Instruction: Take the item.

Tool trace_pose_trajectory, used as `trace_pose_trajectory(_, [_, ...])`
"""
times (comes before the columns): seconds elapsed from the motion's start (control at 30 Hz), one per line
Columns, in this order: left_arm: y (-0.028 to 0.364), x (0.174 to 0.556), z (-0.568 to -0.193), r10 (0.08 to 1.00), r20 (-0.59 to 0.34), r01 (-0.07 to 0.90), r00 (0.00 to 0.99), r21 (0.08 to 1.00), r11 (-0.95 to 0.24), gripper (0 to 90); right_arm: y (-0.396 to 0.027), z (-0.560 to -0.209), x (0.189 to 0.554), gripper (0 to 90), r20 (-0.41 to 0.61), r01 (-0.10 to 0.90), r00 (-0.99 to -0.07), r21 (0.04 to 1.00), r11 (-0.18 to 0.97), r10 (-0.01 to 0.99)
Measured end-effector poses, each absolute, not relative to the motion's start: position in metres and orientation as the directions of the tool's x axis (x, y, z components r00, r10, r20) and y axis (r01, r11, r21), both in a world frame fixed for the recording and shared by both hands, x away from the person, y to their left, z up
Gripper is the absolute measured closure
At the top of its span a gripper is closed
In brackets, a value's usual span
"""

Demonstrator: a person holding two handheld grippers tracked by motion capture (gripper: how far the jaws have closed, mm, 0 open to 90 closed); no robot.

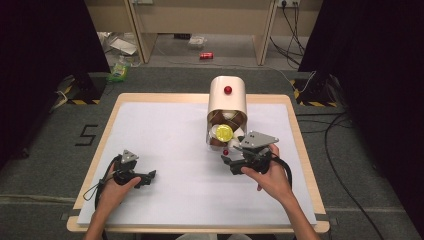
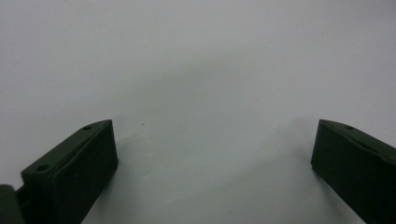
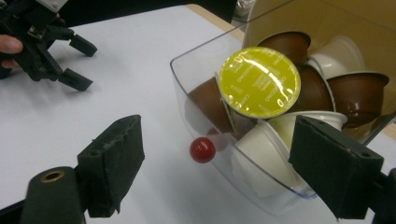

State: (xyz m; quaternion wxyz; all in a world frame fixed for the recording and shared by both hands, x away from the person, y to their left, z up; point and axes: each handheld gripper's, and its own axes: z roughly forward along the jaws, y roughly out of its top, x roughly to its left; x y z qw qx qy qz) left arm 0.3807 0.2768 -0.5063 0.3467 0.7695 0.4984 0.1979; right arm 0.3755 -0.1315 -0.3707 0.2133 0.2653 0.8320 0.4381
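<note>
From above, my right claw (image 1: 226, 159) sits spread just in front of the clear plastic drawer (image 1: 214, 142) of the cream rounded capsule dispenser (image 1: 228, 100); the drawer's small red round knob (image 1: 226, 152) lies at the claw's tips. My left claw (image 1: 152, 176) rests well apart on the white tabletop (image 1: 165, 145).

Along my left claw, the jaws stand spread over bare tabletop.

Along my right claw (image 3: 243, 163), the knob (image 3: 202, 150) sits between my spread jaws, untouched. The yellow-green foil-lidded capsule (image 3: 259, 82) hides capsules behind; the drawer's far end is cut off.
</note>
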Motion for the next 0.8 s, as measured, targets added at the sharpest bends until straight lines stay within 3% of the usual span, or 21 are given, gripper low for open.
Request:
trace_pose_trajectory(0.33, [0.277,0.381,-0.506,0.905,-0.041,0.63,0.424,0.731,-0.263,0.0,-0.12,-0.364,0.39,15.5,-0.102,0.262,-0.761,0.855,0.447,0.641])
trace_pose_trajectory(0.8, [0.277,0.381,-0.506,0.905,-0.04,0.63,0.424,0.731,-0.263,0.0,-0.115,-0.36,0.413,25.8,-0.085,0.291,-0.716,0.866,0.406,0.693])
